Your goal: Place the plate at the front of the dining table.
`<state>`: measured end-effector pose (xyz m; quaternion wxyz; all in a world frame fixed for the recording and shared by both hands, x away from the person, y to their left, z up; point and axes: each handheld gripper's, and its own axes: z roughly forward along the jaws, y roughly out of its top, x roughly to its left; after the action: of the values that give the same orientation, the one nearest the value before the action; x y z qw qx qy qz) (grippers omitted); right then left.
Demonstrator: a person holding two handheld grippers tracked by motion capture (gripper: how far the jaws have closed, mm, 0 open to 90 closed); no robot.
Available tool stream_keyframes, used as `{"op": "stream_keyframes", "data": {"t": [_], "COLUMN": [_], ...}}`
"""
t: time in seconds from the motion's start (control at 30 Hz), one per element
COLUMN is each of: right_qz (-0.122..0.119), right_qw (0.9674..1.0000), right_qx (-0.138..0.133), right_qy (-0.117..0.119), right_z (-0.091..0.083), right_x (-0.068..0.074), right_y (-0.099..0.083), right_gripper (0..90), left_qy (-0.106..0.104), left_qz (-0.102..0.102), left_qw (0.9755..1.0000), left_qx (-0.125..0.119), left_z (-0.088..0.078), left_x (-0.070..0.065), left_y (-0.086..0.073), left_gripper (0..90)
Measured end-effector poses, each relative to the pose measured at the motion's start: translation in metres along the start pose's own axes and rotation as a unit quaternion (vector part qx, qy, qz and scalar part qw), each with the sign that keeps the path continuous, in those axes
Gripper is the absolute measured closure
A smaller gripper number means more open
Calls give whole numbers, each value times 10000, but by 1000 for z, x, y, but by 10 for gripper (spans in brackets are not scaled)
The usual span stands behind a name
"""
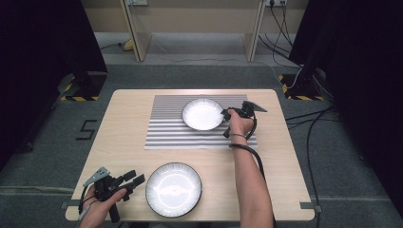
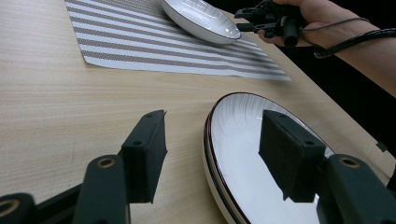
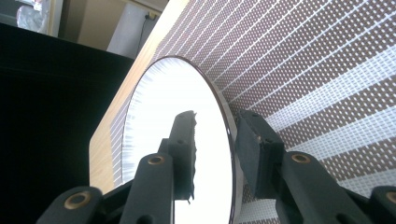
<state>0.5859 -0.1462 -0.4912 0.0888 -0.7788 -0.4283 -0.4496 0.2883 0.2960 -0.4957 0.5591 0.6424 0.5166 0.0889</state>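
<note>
A white plate with a dark rim (image 1: 203,114) lies on a striped placemat (image 1: 166,128) at the far middle of the table. My right gripper (image 1: 225,113) is at its right edge. In the right gripper view the jaws of the right gripper (image 3: 215,140) straddle the rim of this plate (image 3: 177,93), one over the plate, one over the mat (image 3: 327,70), with a small gap left. A second plate (image 1: 173,189) sits near the front edge. My left gripper (image 2: 212,149) stands wide open across its left rim (image 2: 208,140), touching nothing.
The wooden table (image 1: 128,142) has bare room on its left half. Its front edge runs just below the near plate. Black curtains, cables and a wooden frame stand on the floor beyond the table.
</note>
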Motion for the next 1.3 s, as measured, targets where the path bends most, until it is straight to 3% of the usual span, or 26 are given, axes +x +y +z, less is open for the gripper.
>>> {"op": "stream_keyframes", "data": {"t": [0.17,0.37,0.67,0.97,1.3], "right_qz": [-204,-282,-389,-554,-657], "right_qw": [9998,9994,9987,9978,9971], "right_qx": [-49,-130,-245,-324,-335], "right_qy": [-50,-144,-237,-175,-206], "right_z": [-2,-5,-25,-48,-59], "right_x": [3,1,-4,-7,-10], "right_y": [-1,-2,-2,-5,-12], "right_gripper": [621,562,511,499,493], "left_qy": [-3,21,16,27,20], "left_qz": [14,21,69,105,105], "left_qw": [10000,10000,10000,9999,9999], "left_qx": [-13,-20,-43,-31,-28], "left_z": [0,-1,0,1,1], "left_x": [-1,0,-2,-4,-5], "left_y": [0,1,1,1,0], "left_gripper": [406,403,389,386,386]}}
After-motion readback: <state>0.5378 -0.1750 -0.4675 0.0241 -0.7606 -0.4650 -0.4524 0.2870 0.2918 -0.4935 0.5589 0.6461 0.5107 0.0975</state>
